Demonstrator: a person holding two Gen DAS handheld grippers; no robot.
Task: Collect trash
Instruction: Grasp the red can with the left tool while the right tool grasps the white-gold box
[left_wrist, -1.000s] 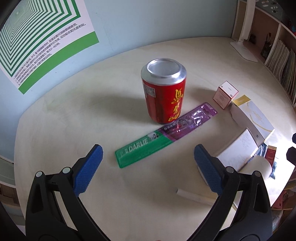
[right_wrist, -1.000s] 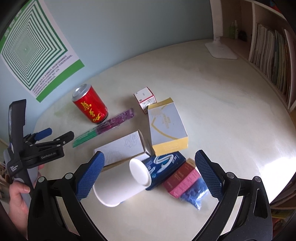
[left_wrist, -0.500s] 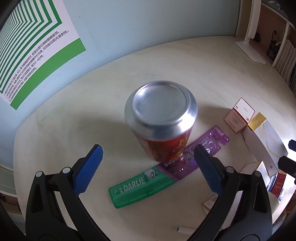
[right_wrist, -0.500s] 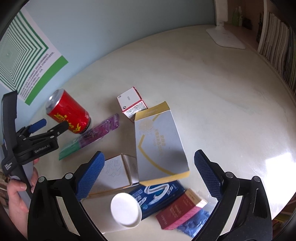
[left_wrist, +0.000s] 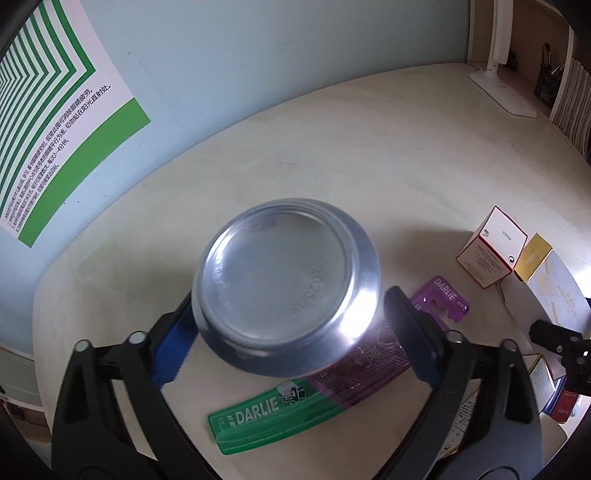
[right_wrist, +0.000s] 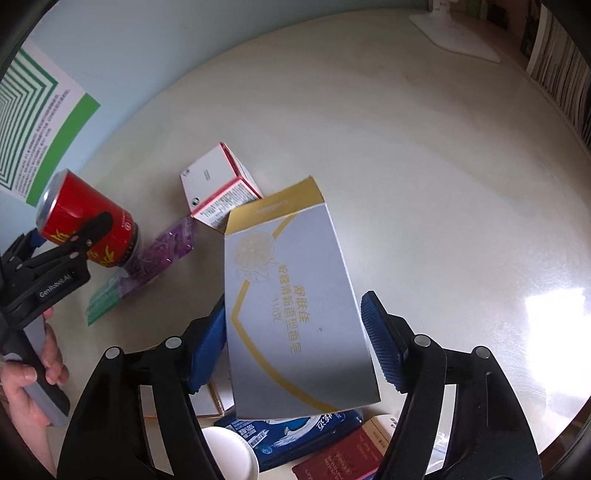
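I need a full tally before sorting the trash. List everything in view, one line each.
can: 1, red with silver top, upright at table's left, between the left gripper's jaws
toothbrush pack: 1, green and purple, flat beside the can
small box: 1, white with pink edges, behind the soap box
soap box: 1, silver and gold, between the right gripper's jaws
paper cup: 1, white, near edge
blue packet: 1, under the soap box
dark red box: 1, near edge
table: 1, cream
poster: 1, green and white, wall
lamp base: 1, white, far right
left gripper: black, blue pads, closing
right gripper: same, closing
hand: 1, holding the left gripper
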